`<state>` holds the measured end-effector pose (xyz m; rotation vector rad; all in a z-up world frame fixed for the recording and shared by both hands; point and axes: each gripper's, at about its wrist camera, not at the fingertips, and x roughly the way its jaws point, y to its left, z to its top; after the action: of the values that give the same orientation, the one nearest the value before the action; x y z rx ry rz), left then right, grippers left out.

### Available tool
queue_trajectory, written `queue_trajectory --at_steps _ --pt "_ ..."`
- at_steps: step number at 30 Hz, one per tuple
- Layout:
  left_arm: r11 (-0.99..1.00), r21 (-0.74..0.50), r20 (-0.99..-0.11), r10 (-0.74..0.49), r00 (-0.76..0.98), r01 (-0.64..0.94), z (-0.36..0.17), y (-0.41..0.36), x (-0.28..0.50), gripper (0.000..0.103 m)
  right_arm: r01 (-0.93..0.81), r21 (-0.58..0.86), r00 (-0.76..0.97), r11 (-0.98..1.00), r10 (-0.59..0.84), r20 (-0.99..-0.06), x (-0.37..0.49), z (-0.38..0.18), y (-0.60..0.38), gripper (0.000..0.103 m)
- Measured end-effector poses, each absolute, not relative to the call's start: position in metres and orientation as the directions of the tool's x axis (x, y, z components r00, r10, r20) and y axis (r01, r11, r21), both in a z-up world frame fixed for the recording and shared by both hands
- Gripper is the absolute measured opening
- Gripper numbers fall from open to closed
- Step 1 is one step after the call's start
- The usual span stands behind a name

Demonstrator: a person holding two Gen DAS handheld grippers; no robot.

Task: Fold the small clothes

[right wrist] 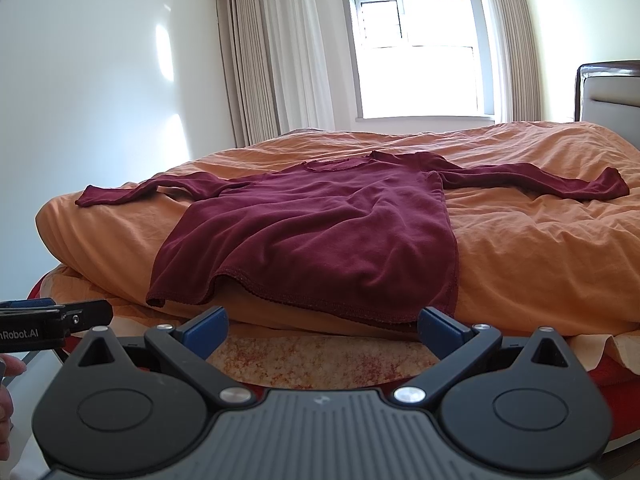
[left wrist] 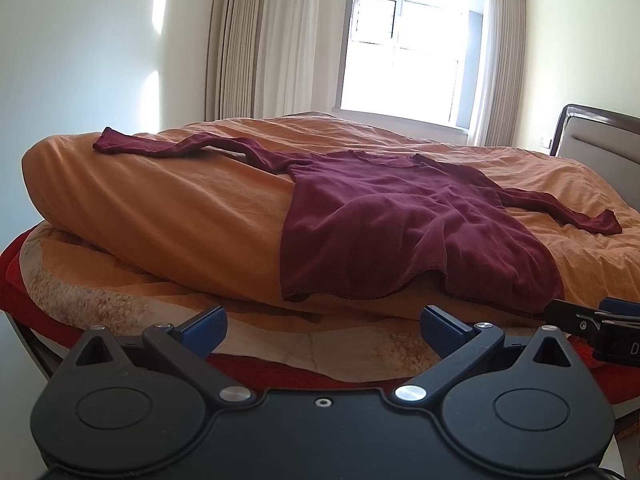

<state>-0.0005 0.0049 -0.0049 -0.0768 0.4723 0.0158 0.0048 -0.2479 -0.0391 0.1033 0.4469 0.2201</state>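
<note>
A small dark red long-sleeved shirt [left wrist: 400,224] lies spread flat on an orange duvet [left wrist: 160,208], sleeves stretched out to both sides, hem toward me. It also shows in the right wrist view [right wrist: 320,232]. My left gripper [left wrist: 323,326] is open and empty, just short of the hem at the bed's near edge. My right gripper [right wrist: 323,326] is open and empty, just below the hem's right part. Each gripper shows at the edge of the other's view: the right one [left wrist: 592,320] and the left one [right wrist: 56,320].
The duvet lies over a patterned mattress sheet [right wrist: 320,360] with a red layer beneath. A padded headboard [right wrist: 612,92] stands at the right. A window [right wrist: 416,56] with curtains is behind the bed, and a white wall [right wrist: 100,100] is at the left.
</note>
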Motion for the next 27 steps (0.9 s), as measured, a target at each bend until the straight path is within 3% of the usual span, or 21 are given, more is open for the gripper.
queue_trajectory --at_steps 14,27 --pt "0.997 -0.072 -0.473 -0.005 0.881 -0.033 -0.007 0.003 0.002 0.102 -0.190 0.145 0.871 0.971 0.235 -0.431 0.007 -0.039 -0.248 0.103" --pt "0.997 -0.072 -0.547 -0.045 0.836 0.007 -0.006 -0.004 0.034 0.102 -0.142 0.176 0.875 0.974 0.206 -0.438 0.015 -0.034 -0.266 0.103"
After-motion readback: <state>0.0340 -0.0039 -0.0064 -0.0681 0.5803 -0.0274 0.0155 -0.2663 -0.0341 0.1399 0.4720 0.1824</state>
